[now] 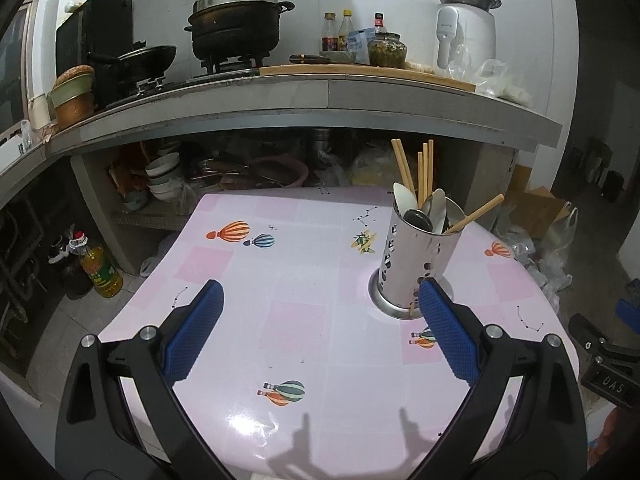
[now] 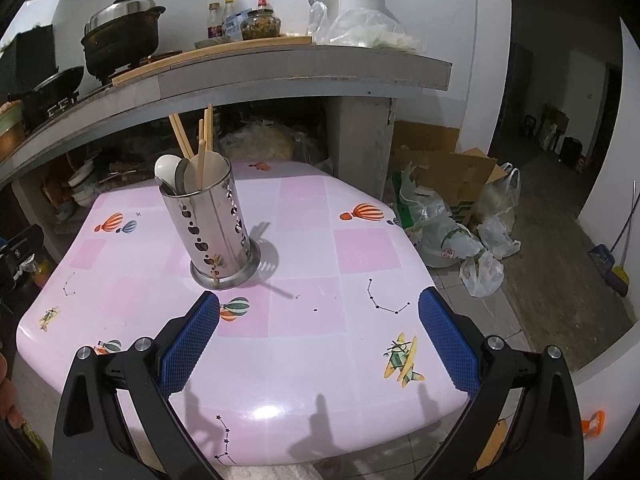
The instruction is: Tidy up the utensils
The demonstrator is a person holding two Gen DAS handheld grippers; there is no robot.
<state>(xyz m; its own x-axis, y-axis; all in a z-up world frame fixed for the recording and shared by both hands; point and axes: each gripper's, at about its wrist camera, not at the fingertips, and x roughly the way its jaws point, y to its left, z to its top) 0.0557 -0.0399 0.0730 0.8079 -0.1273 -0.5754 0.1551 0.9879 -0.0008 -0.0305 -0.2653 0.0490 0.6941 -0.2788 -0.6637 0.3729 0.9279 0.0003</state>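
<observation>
Glossy pink table (image 2: 304,240), perforated steel holder (image 2: 218,224)

Bare table (image 2: 320,240) all around the lone utensil holder (image 2: 212,224).

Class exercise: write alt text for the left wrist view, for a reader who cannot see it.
A perforated steel utensil holder stands upright on a pink balloon-print table, holding wooden chopsticks and spoons. The left tool hangs open and empty in front, its right blue finger just before the holder's base. Behind, a counter carries a black lidded pot.
</observation>
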